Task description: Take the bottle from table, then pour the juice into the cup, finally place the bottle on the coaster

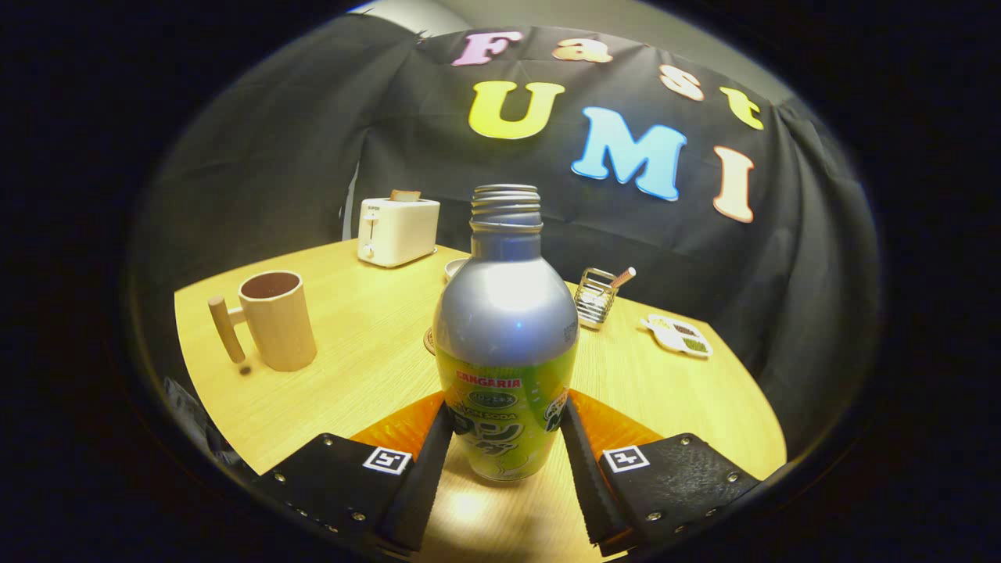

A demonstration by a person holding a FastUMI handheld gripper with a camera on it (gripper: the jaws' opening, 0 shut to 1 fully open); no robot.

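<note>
A silver bottle point(506, 328) with a green label and an open threaded neck stands upright between my fingers. The gripper point(507, 413) is shut on its lower body, one finger pressing each side. I cannot tell whether its base touches the wooden table point(367, 375). A tan wooden cup point(275, 319) with a peg handle stands beyond the fingers to the left, its inside dark. Just behind the bottle, on its left, the edge of a round coaster point(429, 341) peeks out.
A white toaster point(397, 230) with a slice in it stands at the table's far edge. A pale dish point(454, 268) shows behind the bottle. A wire holder point(597, 297) and a white tray point(679, 336) lie beyond the fingers to the right.
</note>
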